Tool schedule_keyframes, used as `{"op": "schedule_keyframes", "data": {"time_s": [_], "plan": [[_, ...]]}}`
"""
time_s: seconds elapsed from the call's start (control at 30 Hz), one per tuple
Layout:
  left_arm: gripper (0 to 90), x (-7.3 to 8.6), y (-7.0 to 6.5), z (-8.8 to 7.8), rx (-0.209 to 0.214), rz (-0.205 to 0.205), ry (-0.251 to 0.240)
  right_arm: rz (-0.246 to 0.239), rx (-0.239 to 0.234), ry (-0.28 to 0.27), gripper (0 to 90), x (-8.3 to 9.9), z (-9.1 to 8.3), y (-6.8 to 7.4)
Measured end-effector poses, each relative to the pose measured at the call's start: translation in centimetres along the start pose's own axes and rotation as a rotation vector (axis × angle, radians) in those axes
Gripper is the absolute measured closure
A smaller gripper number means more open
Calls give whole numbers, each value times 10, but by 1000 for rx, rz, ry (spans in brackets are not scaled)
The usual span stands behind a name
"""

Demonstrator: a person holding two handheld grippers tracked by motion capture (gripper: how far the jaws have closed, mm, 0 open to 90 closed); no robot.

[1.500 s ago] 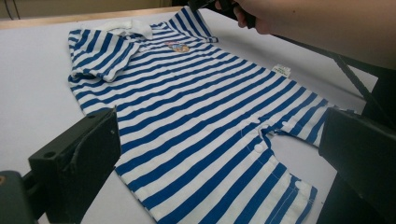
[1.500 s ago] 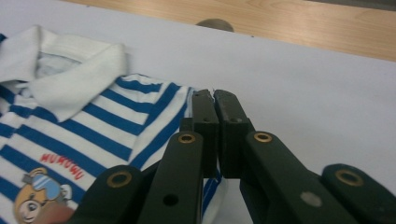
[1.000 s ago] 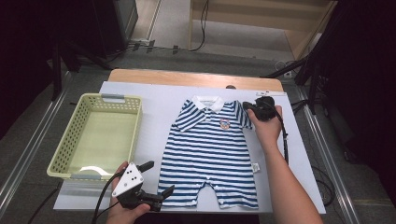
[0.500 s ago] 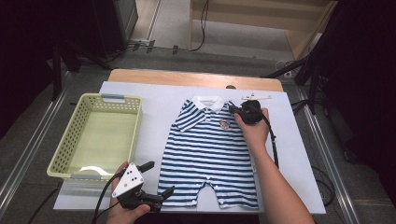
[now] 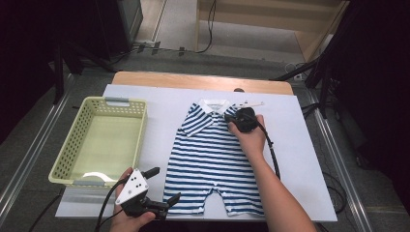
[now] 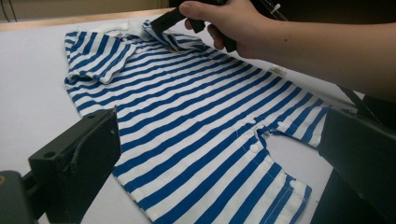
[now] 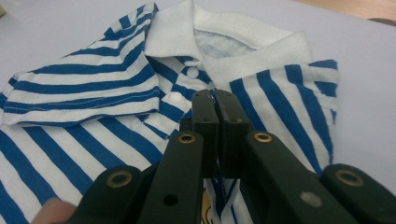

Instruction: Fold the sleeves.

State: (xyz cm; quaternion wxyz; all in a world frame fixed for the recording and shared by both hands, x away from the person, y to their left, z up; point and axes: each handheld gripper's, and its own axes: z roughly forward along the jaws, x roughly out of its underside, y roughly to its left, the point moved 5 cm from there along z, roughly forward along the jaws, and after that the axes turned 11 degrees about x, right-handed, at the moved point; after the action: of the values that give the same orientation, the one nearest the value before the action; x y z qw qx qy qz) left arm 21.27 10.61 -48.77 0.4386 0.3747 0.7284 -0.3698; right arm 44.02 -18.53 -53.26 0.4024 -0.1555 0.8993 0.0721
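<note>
A pale green basket (image 5: pixel 99 140) sits on the white table sheet (image 5: pixel 300 140), with cables (image 5: pixel 208 29) on the floor behind.

Right gripper (image 5: pixel 231 119) held far and right of centre, jaws pressed together, tips pointing left; right hand (image 5: pixel 249 135) wrapped around its body, forearm stretched in from the near edge, cable trailing back along it. Left gripper (image 5: pixel 164 191) held at the near edge, left of centre, jaws spread wide, tips pointing right; left hand (image 5: pixel 126 220) gripping from beneath.
</note>
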Motion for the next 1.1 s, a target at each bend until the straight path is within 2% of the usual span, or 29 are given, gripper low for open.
{"op": "schedule_keyframes", "data": {"time_s": [0.4, 0.67, 0.73, 0.87, 0.93, 1.03, 1.1], "plan": [[0, 0, 0, 0, 3, 0, 1, 18, 13, 48, 858, 5, 19, 9], [0, 1, 0, 1, 5, 1, 4, 32, 14, 54, 849, 4, 22, 11], [0, 1, 0, 1, 4, 0, 5, 32, -2, 54, 811, 5, 22, 11], [0, 1, 0, 0, 5, 0, 2, -4, -18, 1, 619, 2, 16, 12], [0, 1, 0, 0, 3, -1, 1, -8, -18, -23, 563, 0, 11, 10], [0, 0, 0, 0, 4, 2, 1, 19, -27, -54, 543, -3, 0, 3], [0, 1, 0, 1, 5, 1, 3, 30, -25, -62, 580, -3, -6, -6]]}}
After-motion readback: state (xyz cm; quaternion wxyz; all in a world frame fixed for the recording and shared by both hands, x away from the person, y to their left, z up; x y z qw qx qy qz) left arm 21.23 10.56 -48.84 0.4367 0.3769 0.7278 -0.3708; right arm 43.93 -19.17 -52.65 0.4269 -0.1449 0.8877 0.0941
